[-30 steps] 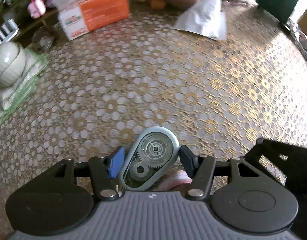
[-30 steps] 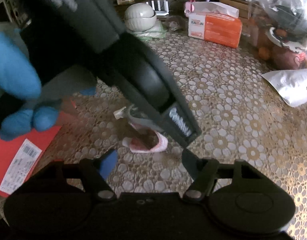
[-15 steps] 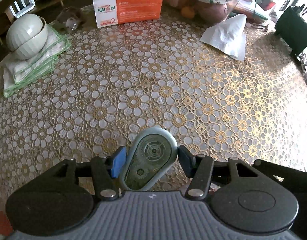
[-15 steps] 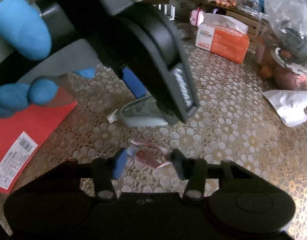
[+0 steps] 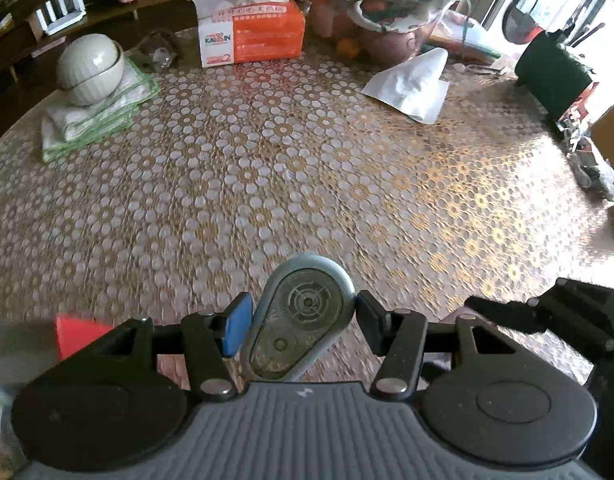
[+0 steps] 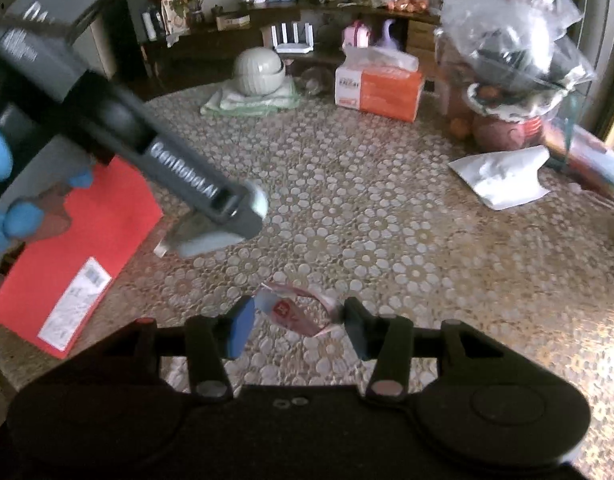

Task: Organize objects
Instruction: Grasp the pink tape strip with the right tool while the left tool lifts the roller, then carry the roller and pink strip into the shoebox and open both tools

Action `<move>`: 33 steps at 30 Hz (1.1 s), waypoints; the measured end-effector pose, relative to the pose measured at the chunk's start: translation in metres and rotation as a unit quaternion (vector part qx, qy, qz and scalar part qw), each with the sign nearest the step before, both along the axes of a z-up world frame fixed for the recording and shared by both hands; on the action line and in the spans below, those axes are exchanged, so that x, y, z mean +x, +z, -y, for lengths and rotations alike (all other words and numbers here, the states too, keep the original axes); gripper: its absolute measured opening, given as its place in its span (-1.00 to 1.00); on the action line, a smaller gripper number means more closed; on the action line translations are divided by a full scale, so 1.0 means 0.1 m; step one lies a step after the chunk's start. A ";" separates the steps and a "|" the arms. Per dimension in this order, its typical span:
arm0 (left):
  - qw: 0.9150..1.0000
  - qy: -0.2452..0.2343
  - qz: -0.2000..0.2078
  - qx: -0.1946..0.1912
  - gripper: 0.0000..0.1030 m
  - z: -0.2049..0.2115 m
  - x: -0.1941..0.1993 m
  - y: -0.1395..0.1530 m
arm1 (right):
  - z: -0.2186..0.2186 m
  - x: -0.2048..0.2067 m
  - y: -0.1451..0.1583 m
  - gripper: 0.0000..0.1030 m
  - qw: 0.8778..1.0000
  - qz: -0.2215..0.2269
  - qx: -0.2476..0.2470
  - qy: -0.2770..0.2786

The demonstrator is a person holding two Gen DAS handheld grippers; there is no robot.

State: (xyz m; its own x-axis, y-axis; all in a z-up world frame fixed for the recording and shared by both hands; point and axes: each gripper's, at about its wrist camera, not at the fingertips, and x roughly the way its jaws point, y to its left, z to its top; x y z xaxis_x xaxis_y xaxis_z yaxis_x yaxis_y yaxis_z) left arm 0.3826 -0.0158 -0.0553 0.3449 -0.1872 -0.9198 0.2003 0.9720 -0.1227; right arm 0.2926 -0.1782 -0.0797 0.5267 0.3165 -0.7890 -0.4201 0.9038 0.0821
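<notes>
With the grey correction-tape dispenser clamped in the left gripper and a crumpled pink wrapper pinched in the right gripper, both above the near tablecloth, either could be dropped if jolted.

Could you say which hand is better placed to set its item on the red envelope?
Likely left: its tool, gripping the tape dispenser, hangs beside the red envelope; the right tool is farther.

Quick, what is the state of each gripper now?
Left gripper: closed on the correction tape dispenser.
Right gripper: closed on the pink wrapper.
</notes>
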 end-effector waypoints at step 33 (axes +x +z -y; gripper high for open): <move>0.989 0.116 0.094 -0.002 0.08 -1.68 -2.11 1.09 | -1.39 -1.12 1.01 -0.06 0.991 0.051 0.041 0.116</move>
